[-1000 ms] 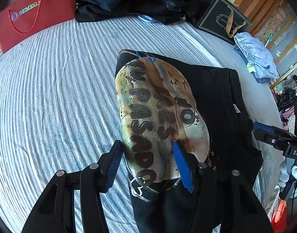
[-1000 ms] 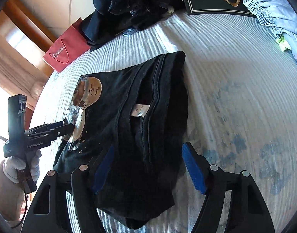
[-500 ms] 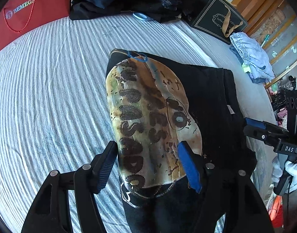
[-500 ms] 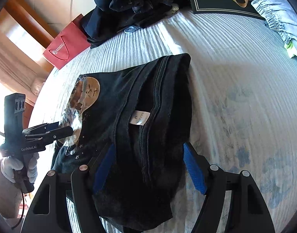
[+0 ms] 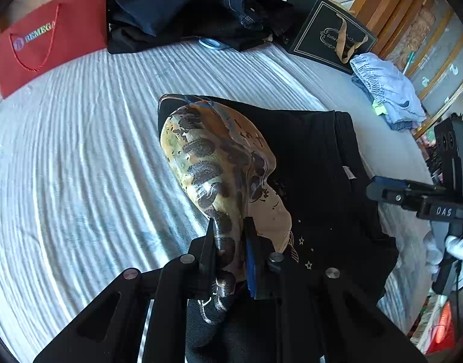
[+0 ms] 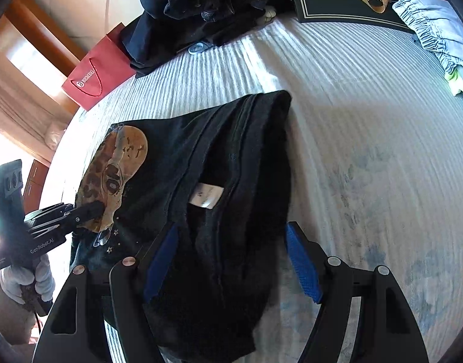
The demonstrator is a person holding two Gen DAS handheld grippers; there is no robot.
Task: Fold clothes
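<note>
The left gripper [image 5: 229, 254] is pinched tight on the printed fold of the black T-shirt [image 5: 307, 163] lying on the bed [image 5: 80, 151]. The right gripper [image 6: 231, 260] is spread wide astride the shirt's near end, gripping nothing. Bunching makes the print's lettering unreadable.

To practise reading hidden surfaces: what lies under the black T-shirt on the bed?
The black T-shirt rests on the striped bedspread, which shows all around it. The left gripper pinches its printed side. What lies beneath or between its folded layers is covered.

Black t-shirt [image 5: 316, 163] with a tan-and-brown print, white striped bedspread [image 5: 80, 151], red bag [image 5: 50, 42], pale blue garment [image 5: 385, 90].
</note>
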